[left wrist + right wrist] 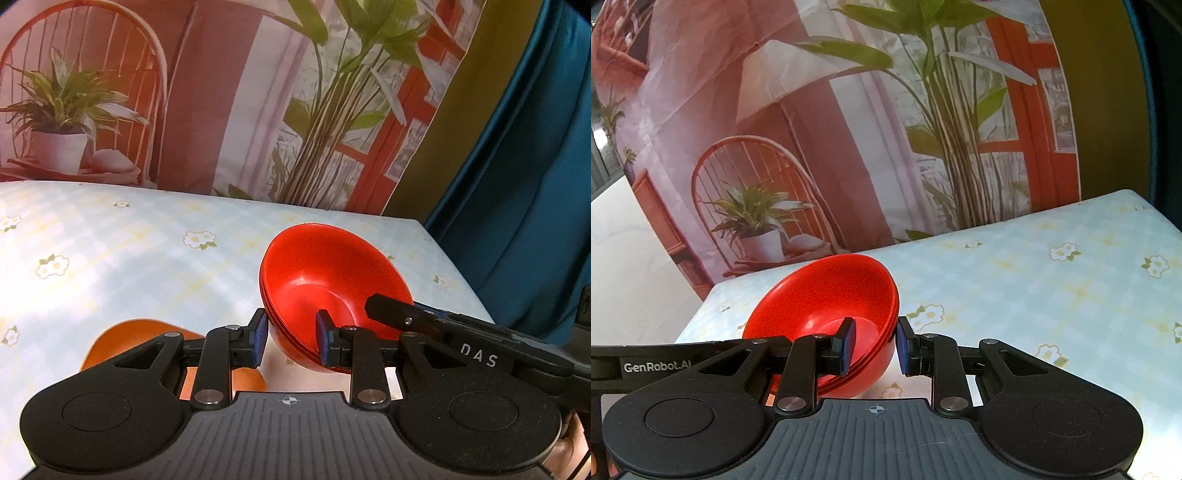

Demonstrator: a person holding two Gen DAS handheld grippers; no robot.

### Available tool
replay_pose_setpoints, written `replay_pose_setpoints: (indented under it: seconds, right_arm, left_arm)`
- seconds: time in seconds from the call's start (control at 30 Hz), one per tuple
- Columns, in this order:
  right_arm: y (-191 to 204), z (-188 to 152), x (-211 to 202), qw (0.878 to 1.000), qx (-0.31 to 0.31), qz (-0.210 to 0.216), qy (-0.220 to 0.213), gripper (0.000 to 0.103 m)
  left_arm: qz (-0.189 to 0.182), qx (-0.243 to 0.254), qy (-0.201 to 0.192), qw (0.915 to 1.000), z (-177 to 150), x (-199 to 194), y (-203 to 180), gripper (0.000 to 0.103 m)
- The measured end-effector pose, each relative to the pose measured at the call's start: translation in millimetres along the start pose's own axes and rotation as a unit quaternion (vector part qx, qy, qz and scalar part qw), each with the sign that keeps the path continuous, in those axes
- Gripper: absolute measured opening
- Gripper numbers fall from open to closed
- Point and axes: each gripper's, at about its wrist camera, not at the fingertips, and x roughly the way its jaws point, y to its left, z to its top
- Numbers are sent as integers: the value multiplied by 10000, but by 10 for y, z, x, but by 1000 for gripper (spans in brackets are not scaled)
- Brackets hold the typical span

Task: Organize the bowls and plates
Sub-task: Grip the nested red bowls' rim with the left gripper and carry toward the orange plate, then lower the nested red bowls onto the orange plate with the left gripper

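Each hand-held gripper, left (pixel 290 338) and right (pixel 873 343), pinches an opposite rim of the stacked red bowls (pixel 332 280), lifted above the table (pixel 110 258).

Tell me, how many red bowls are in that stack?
3, by the rim lines, nested in one red stack held off the table: left gripper clamps one side, right gripper the other. More could hide inside.

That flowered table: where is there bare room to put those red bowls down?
Bare cloth lies left of the red bowls, back to the backdrop, and on their right in the right wrist view. It is crowded near the orange bowl.
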Motion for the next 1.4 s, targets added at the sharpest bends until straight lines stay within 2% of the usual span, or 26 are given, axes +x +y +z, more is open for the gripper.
replay_pose_setpoints:
  seconds: [0.43,0.7,0.83,1.13,1.4]
  right_arm:
    - [351,-71,-168,9996,-253,126,-78,23]
    - [645,-140,-126,9985,-444,325,50,23]
    - [806,-225,-40,9974,-559,427,137,23]
    - [988,-429,168,9954,-652,551,444,23]
    - [1045,-532,334,9938,-760,508,629,23]
  left_arm:
    - [108,-17,-171,9998,-138,-353,109,30]
    - [202,-298,-265,9990,-212,-591,374,29]
    - [371,-416,-282,9980,-259,-660,491,29]
    - [547,-642,-176,9963,-433,-676,709,29]
    - [728,-619,-163,9953,-490,-611,765,29]
